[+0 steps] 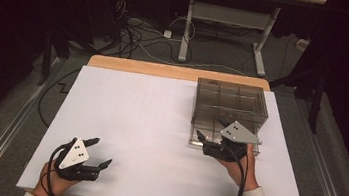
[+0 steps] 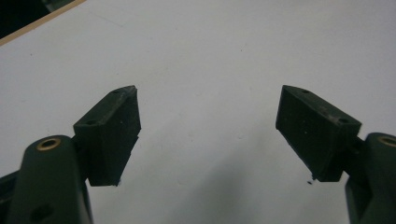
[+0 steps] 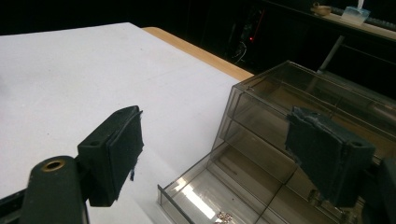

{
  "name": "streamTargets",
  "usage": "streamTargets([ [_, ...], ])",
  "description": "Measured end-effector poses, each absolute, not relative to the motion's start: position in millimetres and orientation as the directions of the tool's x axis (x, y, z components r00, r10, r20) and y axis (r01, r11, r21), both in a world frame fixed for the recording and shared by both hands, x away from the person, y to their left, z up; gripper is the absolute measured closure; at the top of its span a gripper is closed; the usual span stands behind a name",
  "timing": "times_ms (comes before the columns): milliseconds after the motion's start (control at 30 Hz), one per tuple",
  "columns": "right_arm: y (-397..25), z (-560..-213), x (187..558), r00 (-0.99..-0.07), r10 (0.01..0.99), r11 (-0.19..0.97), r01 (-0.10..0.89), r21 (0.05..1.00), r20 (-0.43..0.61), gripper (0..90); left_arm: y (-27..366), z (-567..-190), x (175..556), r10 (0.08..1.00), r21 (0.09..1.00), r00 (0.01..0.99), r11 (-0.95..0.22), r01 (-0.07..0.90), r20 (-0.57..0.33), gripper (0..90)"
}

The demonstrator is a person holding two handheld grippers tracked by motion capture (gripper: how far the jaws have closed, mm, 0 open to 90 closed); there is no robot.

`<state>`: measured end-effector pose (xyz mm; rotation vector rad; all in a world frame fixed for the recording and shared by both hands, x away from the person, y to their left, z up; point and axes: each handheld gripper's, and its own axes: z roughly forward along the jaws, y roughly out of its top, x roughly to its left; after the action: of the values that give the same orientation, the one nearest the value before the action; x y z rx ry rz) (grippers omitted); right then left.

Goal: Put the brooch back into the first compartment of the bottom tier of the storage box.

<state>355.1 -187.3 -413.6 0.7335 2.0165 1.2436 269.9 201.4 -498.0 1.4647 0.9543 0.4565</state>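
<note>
A smoky clear plastic drawer box [image 1: 231, 102] stands on the right half of the white table top [image 1: 134, 118]. Its bottom drawer [image 3: 205, 186] is pulled out toward me, and a few small shiny pieces [image 3: 224, 216] lie on its floor. My right gripper [image 1: 211, 128] hovers at the drawer's front, open, with nothing between its jaws. In the right gripper view [image 3: 219, 140] one jaw is over the table and the other is in front of the box [image 3: 303, 93]. My left gripper [image 1: 101, 151] rests near the table's front left, open and empty, over bare white surface [image 2: 208, 126].
The table's wooden far edge [image 1: 176, 71] shows beyond the white sheet. Behind it on the floor are tangled cables [image 1: 135, 35] and the legs of another desk [image 1: 187, 29]. Dark surroundings lie on both sides.
</note>
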Motion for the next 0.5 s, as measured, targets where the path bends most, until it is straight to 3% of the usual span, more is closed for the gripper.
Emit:
streamTargets([
  [500,-190.3,-410.3,344.6,-0.633,0.731,0.407,0.103,0.908,-0.255,18.9,200.8,-498.4,269.6,0.772,0.953,0.581,0.103,0.285,-0.257,21.3],
])
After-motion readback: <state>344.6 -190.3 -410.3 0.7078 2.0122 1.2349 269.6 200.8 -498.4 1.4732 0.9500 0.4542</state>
